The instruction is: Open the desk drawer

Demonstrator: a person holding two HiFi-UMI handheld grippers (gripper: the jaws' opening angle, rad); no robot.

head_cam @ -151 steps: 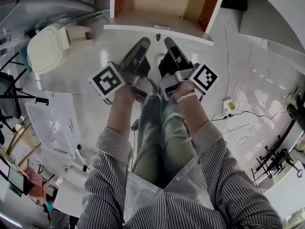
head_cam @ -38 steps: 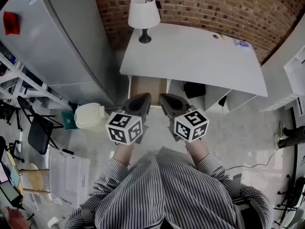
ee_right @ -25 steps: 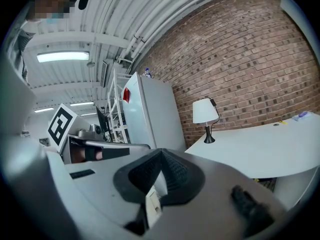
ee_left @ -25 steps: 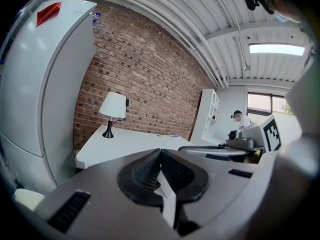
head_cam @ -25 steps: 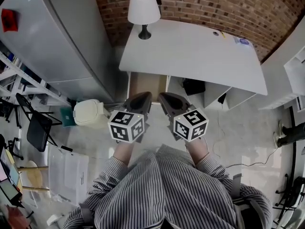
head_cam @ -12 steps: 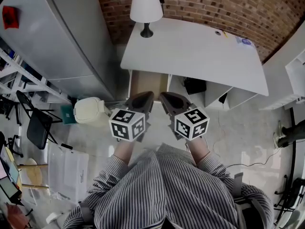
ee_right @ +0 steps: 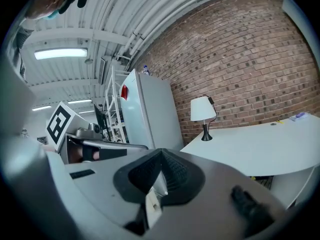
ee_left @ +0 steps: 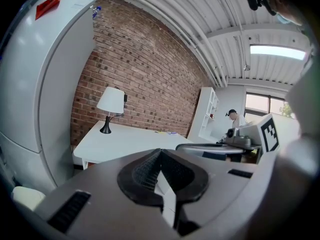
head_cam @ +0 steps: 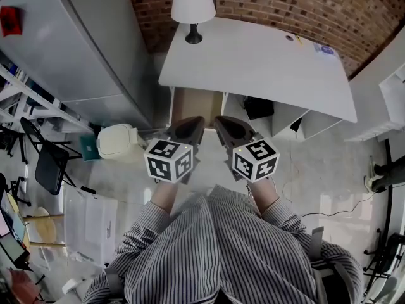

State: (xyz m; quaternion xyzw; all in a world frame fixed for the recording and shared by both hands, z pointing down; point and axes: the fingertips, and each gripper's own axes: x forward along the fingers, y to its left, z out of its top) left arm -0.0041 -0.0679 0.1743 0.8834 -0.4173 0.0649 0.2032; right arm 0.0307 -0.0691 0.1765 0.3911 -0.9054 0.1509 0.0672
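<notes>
The head view alone takes in the whole white desk (head_cam: 266, 62) at upper centre. It also shows the desk drawer (head_cam: 196, 105) under the desk's left front edge, standing open with its brown inside showing. Both gripper views catch the desk top and the table lamp (ee_left: 111, 104) against the brick wall, but each gripper's own body hides the drawer.

The left gripper (ee_left: 159, 154) and right gripper (ee_right: 161, 155) each have their jaws pressed together on nothing. In the head view their tips lie just below the drawer; how high above it they sit is unclear.
</notes>
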